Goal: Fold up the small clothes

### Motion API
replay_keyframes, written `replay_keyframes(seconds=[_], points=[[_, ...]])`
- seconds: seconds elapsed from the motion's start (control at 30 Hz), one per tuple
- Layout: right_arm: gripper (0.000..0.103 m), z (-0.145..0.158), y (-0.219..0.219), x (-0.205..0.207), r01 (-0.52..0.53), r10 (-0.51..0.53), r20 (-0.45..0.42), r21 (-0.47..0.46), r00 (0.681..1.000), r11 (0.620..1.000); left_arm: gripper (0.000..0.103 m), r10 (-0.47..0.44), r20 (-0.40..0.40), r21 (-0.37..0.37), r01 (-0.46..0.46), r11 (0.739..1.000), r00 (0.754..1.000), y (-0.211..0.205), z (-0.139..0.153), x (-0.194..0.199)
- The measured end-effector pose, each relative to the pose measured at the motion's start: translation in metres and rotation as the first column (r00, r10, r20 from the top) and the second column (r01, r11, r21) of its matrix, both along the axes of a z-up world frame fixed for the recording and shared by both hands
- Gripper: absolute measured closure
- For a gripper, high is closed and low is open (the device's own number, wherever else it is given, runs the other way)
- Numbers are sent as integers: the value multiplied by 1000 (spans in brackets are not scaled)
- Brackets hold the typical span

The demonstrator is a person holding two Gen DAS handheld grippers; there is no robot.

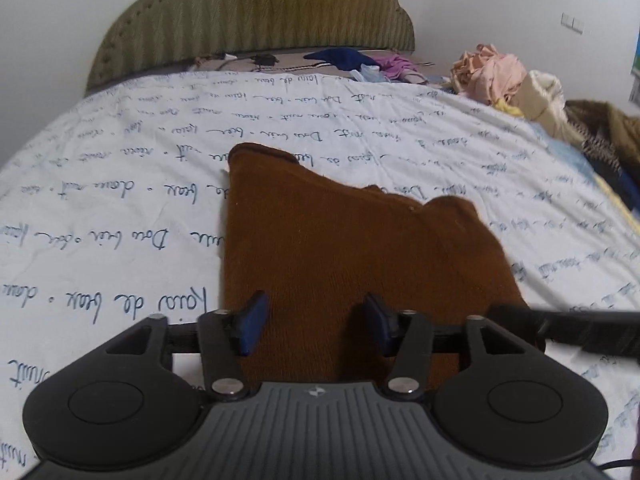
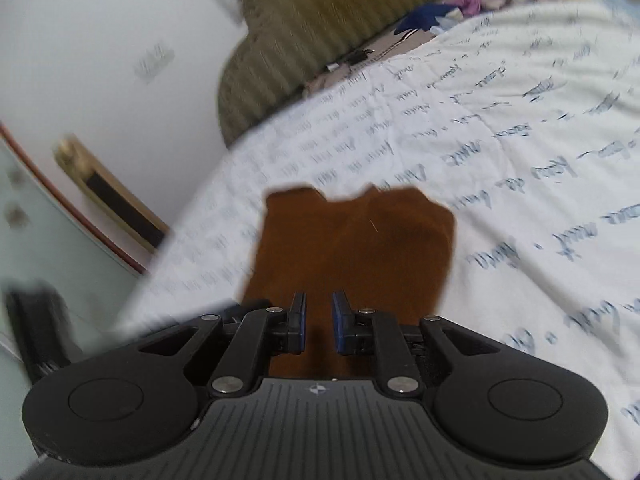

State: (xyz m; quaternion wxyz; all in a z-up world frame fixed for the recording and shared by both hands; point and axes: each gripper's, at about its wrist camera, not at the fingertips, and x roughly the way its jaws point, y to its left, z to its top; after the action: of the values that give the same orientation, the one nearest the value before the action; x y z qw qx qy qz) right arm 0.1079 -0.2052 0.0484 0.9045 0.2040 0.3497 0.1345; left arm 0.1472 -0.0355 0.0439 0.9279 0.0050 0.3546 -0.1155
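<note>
On the bed (image 1: pixel 120 200), over a white sheet printed with blue cursive script, a brown knit garment (image 1: pixel 340 248) is laid flat, folded into a rough rectangle with uneven far corners. A ribbed olive headboard (image 1: pixel 256 12) is seen behind; a crumpled clothes pile (image 1: pixel 496 76) is heaped at the far right. The right wrist view is motion-blurred; the garment's near edge is hidden under both claws. The left claw (image 1: pixel 316 320) is spread wide above the fabric, nothing gripped. The right claw (image 2: pixel 319 322) is nearly closed, a narrow gap left; whether fabric is touched cannot be told.
</note>
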Motion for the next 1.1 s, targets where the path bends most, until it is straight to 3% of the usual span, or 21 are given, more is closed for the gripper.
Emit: replay_keyframes(seconds=[0.1, 0.17, 0.37, 0.5, 0.7, 0.9, 1.03, 1.1], points=[[93, -25, 12, 1, 19, -22, -30, -95, 999, 995, 42, 20, -7, 39, -19, 999, 1000, -4, -7, -3], [99, -32, 19, 2, 22, -22, 2, -145, 1000, 989, 40, 32, -7, 36, -31, 999, 999, -2, -11, -3], [99, -26, 14, 1, 21, -25, -31, -109, 999, 994, 29, 60, -11, 27, -59, 998, 998, 4, -14, -4], [79, -9, 10, -15, 21, -20, 14, -48, 1000, 999, 20, 73, -39, -22, -74, 997, 997, 15, -18, -4], [49, 15, -3, -25, 92, -82, 87, -110, 993, 990, 16, 81, -54, -52, -83, 995, 995, 26, -19, -4], [48, 4, -5, -19, 99, -89, 68, -160, 994, 982, 16, 97, -32, -28, -98, 995, 995, 32, -17, -11], [47, -34, 6, -6, 75, -89, -70, -187, 994, 979, 14, 107, -18, -22, -108, 994, 994, 32, -28, -18], [44, -41, 13, -10, 83, -88, -16, -209, 996, 974, 13, 121, -10, -47, -121, 992, 993, 34, -32, -19]])
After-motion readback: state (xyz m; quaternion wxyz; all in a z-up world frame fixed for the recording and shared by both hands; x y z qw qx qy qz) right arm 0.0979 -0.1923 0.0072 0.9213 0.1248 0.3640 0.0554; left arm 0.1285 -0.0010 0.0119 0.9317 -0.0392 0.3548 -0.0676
